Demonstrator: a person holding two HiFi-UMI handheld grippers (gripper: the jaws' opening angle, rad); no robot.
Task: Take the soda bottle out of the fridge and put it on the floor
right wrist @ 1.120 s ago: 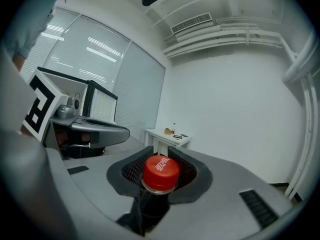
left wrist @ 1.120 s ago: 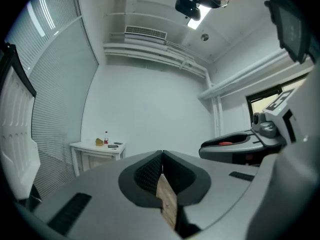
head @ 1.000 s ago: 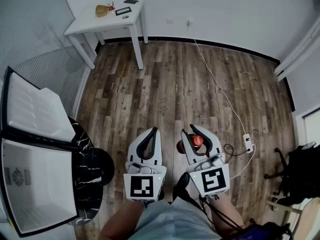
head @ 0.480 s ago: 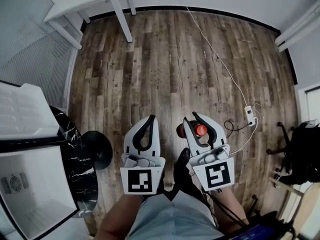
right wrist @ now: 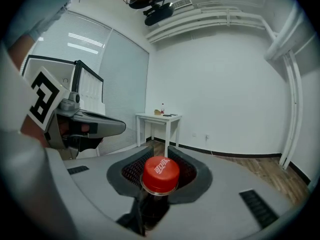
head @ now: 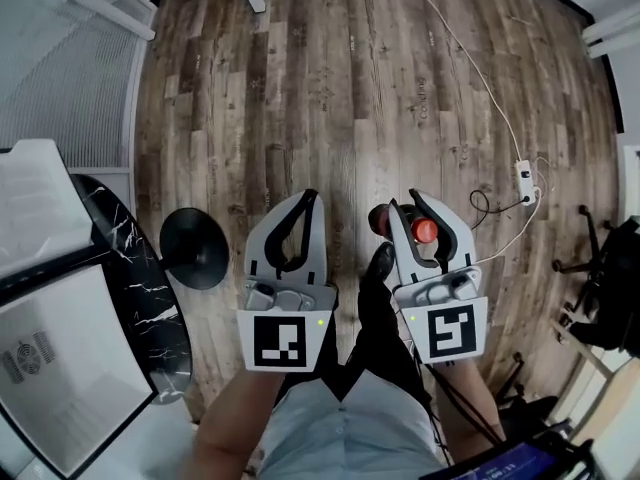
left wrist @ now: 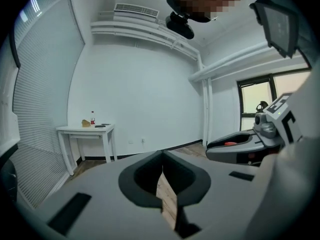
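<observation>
Right gripper (head: 407,201) forward — soda bottle (head: 425,230) within.

Bare office, blinds (left wrist: 37,89), white table (left wrist: 86,129)

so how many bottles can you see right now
2. One soda bottle, red-capped, is clamped in the right gripper. A second, small bottle stands on the white table by the far wall. Others may be out of view.
</observation>
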